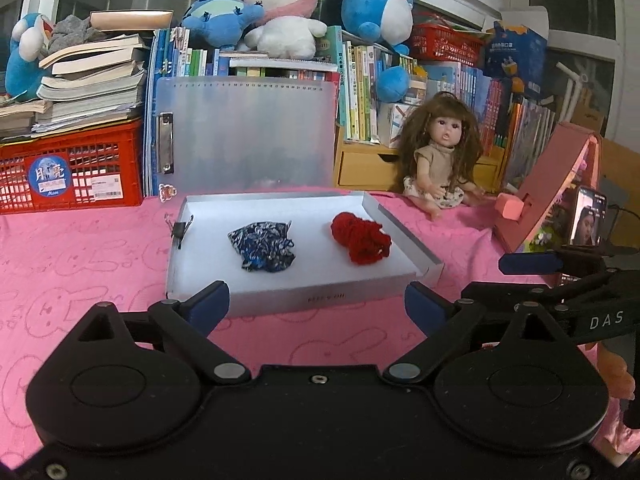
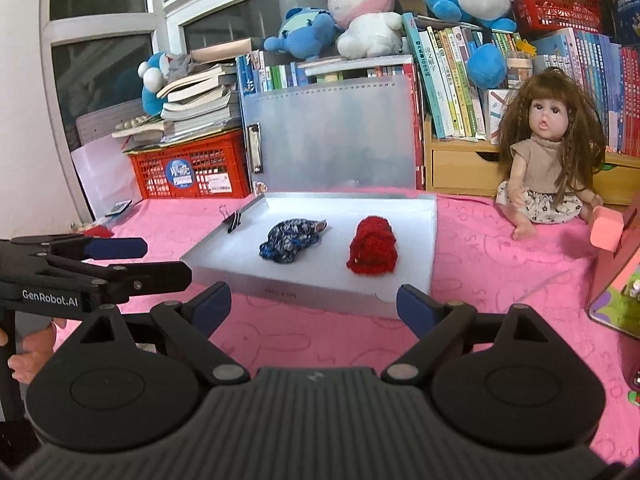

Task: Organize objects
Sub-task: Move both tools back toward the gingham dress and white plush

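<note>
Hovering released, empty: left gripper (image 1: 316, 304), right gripper (image 2: 314, 304); tray (image 1: 320, 300) with 2 cloth bundles just ahead.

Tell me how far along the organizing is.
Looks done: blue floral cloth and red knitted piece lie apart inside the white box. In hand: nothing; left gripper and right gripper are open and empty. Left, possibly: the binder clip on the box's left wall.

Left gripper (image 1: 316, 304): your black body, smooth, blue fingertip pads, silver pivot screws.
Right gripper (image 2: 314, 304): your black ribbed body, same blue pads.
Markings: white "GenRobot.AI" at 9 o'clock, "DAS" at 3.
</note>
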{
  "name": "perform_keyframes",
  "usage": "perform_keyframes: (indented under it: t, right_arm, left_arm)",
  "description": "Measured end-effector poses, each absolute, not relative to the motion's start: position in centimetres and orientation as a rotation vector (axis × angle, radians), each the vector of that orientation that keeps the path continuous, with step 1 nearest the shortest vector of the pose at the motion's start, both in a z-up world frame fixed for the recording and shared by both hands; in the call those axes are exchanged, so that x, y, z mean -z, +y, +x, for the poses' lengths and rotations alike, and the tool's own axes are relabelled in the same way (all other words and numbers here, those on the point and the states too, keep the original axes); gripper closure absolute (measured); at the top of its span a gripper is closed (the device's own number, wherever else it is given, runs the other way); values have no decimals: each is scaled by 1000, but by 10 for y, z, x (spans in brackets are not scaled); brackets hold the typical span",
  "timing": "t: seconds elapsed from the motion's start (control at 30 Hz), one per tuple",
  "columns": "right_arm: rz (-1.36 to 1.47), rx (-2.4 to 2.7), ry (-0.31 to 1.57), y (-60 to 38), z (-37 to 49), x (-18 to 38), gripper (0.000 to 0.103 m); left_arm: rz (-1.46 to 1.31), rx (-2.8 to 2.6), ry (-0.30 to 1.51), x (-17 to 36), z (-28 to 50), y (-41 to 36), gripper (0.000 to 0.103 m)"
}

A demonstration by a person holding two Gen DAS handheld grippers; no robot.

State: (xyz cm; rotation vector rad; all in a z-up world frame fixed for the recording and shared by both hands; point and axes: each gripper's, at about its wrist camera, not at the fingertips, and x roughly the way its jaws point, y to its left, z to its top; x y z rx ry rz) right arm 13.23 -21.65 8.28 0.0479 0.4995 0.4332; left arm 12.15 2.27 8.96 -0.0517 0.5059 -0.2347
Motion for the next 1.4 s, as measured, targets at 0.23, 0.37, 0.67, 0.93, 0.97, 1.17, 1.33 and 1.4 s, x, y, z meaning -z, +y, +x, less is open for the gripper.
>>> perform_keyframes:
  t: [0.23, 0.37, 0.67, 0.93, 0.97, 1.17, 1.33, 1.4]
  right_arm:
    - [59, -431, 521, -223, 124, -75, 8]
    - [67, -427, 525, -227, 119, -73, 8]
    - [45, -422, 527, -229, 107, -67, 7]
    - [40, -414, 543, -229, 100, -60, 7]
    - [43, -413, 545, -230, 100, -59, 7]
    - [44, -406, 548, -232, 95, -56, 7]
    - [23, -401, 547, -230, 90, -54, 7]
    - [19, -400, 549, -229, 88, -53, 7]
  left_arm:
    - [-51, 230, 516, -84, 109, 28, 8]
    - [-46, 225, 513, -82, 102, 31, 8]
    - [-46, 213, 526, -73, 85, 36, 7]
    - [-61, 190, 541, -66, 74, 45, 7]
    - [-66, 187, 541, -65, 73, 47, 7]
    - [-79, 172, 544, -63, 65, 52, 7]
    - [-67, 163, 545, -58, 57, 52, 7]
    - [-66, 166, 548, -55, 53, 52, 7]
